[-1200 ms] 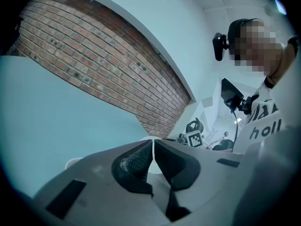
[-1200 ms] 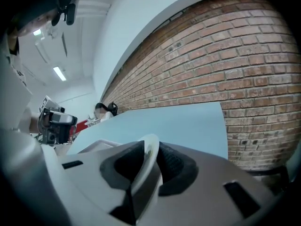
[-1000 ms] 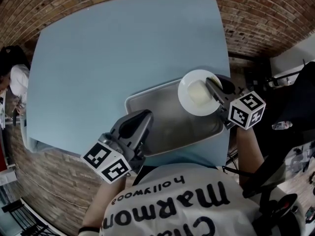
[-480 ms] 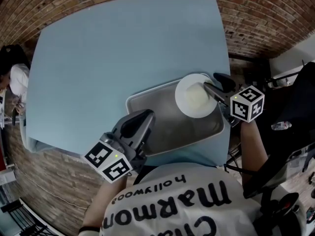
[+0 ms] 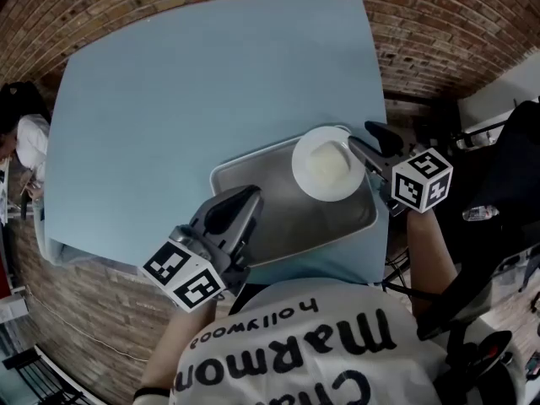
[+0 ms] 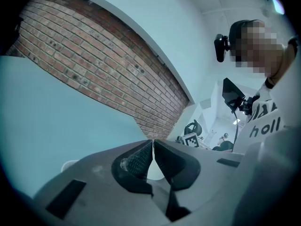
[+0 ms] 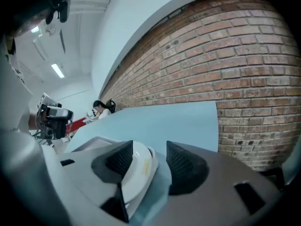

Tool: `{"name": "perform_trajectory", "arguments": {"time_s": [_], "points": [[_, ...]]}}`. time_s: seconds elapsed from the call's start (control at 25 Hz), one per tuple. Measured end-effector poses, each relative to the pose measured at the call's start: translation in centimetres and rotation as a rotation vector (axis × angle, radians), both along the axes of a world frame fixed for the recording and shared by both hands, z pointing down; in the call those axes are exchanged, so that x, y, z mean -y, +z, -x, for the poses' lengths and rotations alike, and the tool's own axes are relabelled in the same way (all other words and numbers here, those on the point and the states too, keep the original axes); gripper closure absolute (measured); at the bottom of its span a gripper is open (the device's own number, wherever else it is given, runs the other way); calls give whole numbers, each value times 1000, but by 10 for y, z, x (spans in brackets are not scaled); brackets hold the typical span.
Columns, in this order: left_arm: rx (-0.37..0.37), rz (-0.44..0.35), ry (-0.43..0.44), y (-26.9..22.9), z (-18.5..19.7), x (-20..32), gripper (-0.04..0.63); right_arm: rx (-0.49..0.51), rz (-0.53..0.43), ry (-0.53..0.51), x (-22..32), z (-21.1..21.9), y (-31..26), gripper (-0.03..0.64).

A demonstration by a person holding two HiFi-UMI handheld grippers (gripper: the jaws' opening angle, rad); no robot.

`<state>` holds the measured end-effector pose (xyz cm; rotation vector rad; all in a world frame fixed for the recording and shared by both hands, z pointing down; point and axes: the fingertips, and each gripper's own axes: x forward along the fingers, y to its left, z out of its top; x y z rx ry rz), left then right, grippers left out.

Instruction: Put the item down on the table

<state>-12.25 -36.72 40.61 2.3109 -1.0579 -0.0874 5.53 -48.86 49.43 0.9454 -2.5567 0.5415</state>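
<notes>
Round white ceramic plate (image 5: 327,164) on the far right corner of a grey metal tray (image 5: 278,226), at the pale blue table's (image 5: 194,83) near right edge. Right gripper (image 5: 364,136) jaws have just opened, the rim loose between them; left gripper (image 5: 245,199) clenched, empty. The plate is likely stiff, slippery and breakable, best taken by the rim

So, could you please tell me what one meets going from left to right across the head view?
Bystander at the left edge → left gripper → white bowl → right gripper.
</notes>
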Motion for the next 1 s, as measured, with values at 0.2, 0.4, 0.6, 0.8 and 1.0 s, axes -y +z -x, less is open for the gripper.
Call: {"name": "perform_trajectory", "arguments": {"time_s": [0.2, 0.4, 0.6, 0.8, 1.0], "points": [[-2, -26, 34, -10, -23, -5, 577, 10, -163, -2, -15, 0, -42, 550], [4, -74, 65, -26, -46, -16, 577, 117, -134, -21, -49, 5, -69, 583], [19, -104, 68, -38, -72, -35, 577, 154, -115, -107, -104, 17, -88, 584], [12, -119, 67, -43, -98, -71, 577, 155, -125, -154, -150, 10, -97, 584], [10, -121, 79, -47, -117, -108, 577, 172, -129, -196, -200, 6, -108, 585]]}}
